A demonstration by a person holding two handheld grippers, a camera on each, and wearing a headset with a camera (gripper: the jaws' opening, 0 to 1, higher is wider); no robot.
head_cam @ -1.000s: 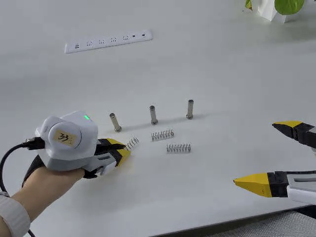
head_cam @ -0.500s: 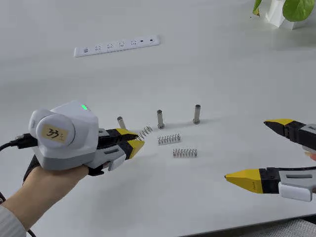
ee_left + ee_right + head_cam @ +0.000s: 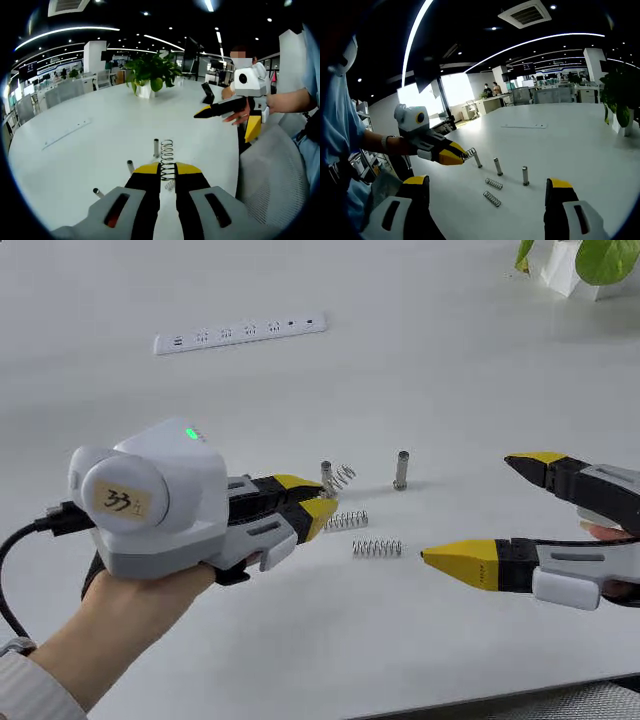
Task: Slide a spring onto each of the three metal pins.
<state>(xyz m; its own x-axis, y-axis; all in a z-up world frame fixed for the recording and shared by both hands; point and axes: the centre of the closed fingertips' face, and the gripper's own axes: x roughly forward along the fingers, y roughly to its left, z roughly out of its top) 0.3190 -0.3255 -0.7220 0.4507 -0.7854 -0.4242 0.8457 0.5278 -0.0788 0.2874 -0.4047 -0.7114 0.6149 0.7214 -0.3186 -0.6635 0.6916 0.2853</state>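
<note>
Springs: three total. The held spring (image 3: 340, 477) is in the left gripper. The far loose spring (image 3: 345, 521) and near loose spring (image 3: 377, 549) are lying flat on the white table (image 3: 450, 360), close to each other but not touching.
Pins: three as well, left pin (image 3: 477, 159), middle pin (image 3: 497, 166) and right pin (image 3: 525, 175). They stand upright in a row and all look bare.
Left gripper (image 3: 322, 495): clamped tight on one end of the held spring. In its own view the coil stands straight up out of the yellow tips.
Right gripper (image 3: 468, 508): jaws spread wide, nothing in them and touching nothing, hovering off the table on the right side of the pins.
Held spring vs left gripper: it sticks out past the tips, up off the table and right by the pin row. The head view puts it next to the top of the middle pin, but the right gripper view puts it by the left pin, so honestly can't tell which one it's closest to. It isn't threaded on any of them.
Loose springs vs grippers: both sit on the person's side of the pin row, between the two grippers. The near one is just off the right gripper's lower tip, with a gap.
Other stuff: one power strip (image 3: 240, 331) further back on the table, one potted plant (image 3: 590, 255) in the far corner.
</note>
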